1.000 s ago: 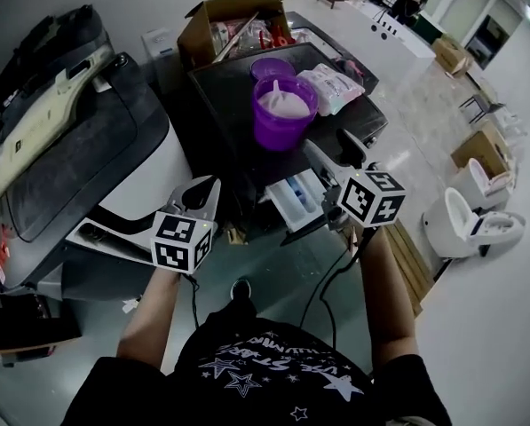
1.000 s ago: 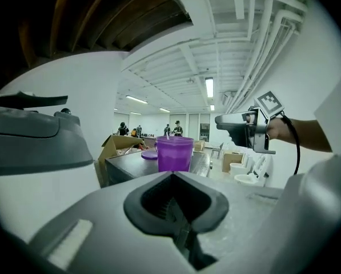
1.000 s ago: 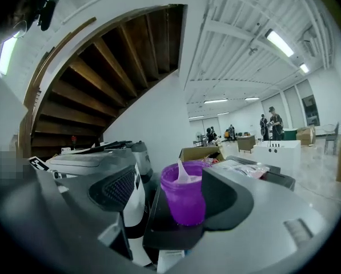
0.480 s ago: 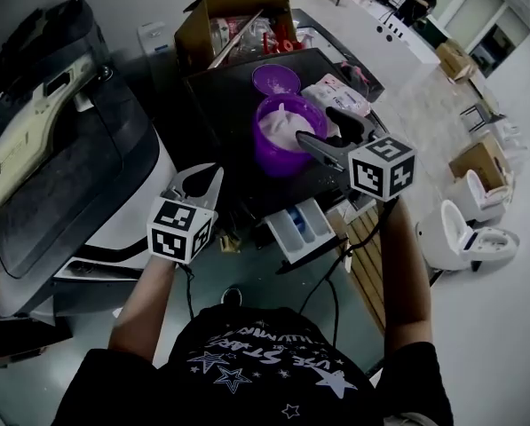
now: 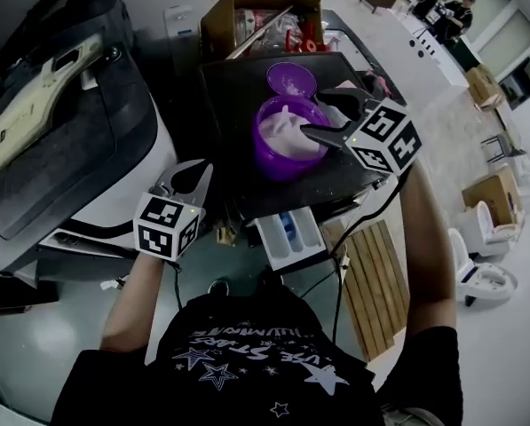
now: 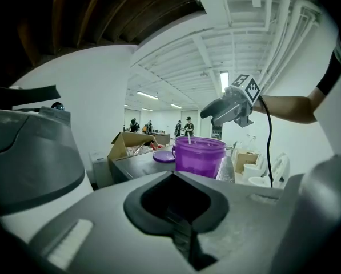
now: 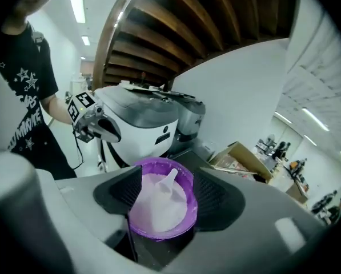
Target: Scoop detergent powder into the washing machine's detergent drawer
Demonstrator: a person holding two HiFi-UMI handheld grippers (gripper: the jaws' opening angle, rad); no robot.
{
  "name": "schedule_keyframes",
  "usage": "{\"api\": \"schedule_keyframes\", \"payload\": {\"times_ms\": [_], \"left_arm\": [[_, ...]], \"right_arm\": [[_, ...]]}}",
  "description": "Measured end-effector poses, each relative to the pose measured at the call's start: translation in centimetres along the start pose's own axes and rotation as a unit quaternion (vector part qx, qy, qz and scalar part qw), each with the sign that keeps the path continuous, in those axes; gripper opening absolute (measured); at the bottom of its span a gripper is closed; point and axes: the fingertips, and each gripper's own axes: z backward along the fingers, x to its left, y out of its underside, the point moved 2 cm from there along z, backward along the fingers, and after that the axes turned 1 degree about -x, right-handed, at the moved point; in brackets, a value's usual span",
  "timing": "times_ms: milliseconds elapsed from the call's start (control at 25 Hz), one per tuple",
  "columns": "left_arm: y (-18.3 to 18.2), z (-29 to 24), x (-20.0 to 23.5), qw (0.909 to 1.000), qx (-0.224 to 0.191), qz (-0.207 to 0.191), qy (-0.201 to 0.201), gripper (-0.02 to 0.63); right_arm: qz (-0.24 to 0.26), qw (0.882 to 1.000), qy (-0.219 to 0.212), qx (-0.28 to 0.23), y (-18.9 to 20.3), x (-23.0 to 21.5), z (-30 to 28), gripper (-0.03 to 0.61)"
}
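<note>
A purple tub (image 5: 287, 140) of white detergent powder stands on the dark washing machine top (image 5: 233, 87), with a white scoop (image 5: 287, 115) stuck in the powder. Its purple lid (image 5: 290, 80) lies just behind. The white detergent drawer (image 5: 291, 233) is pulled out below the front edge. My right gripper (image 5: 318, 114) hangs open just above the tub's right rim; in the right gripper view the tub (image 7: 159, 210) and scoop (image 7: 168, 181) sit between its pads. My left gripper (image 5: 185, 177) is held shut and empty, left of the drawer, below the tub (image 6: 199, 156).
A white machine with a dark lid (image 5: 60, 149) stands at the left. An open cardboard box (image 5: 260, 20) sits behind the tub. A wooden slatted board (image 5: 371, 273) and a white toilet (image 5: 482, 278) are on the floor at the right. People stand far back (image 5: 460, 11).
My right gripper has risen from beside the drawer to over the tub's rim. The left gripper has hardly moved. The head view has shifted closer over the machine.
</note>
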Motion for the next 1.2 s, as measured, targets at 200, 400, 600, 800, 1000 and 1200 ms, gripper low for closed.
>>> {"api": "schedule_keyframes", "payload": {"times_ms": [200,400,600,800,1000,1200], "left_arm": [[0.0,0.2,-0.5,0.9985,0.003,0.012,-0.054,0.002],[0.3,0.2,-0.7,0.9947,0.005,0.027,-0.099,0.002],[0.9,0.3,-1.0,0.9901,0.010,0.041,-0.134,0.002],[1.1,0.2,-1.1,0.9876,0.014,0.042,-0.151,0.002],[1.6,0.6,-1.1,0.9839,0.020,0.051,-0.170,0.002],[2.6,0.9,-1.0,0.9820,0.035,0.059,-0.176,0.002]], "right_arm": [[0.084,0.991,-0.094,0.051,0.9,-0.2,-2.5,0.288],[0.134,0.979,-0.142,0.061,0.5,-1.2,-4.6,0.264],[0.177,0.962,-0.191,0.085,0.3,-1.2,-6.8,0.235],[0.191,0.946,-0.234,0.117,0.8,-1.1,-8.0,0.212],[0.211,0.928,-0.267,0.152,1.3,-0.6,-9.0,0.146],[0.210,0.925,-0.271,0.166,1.7,-0.4,-9.1,0.074]]}}
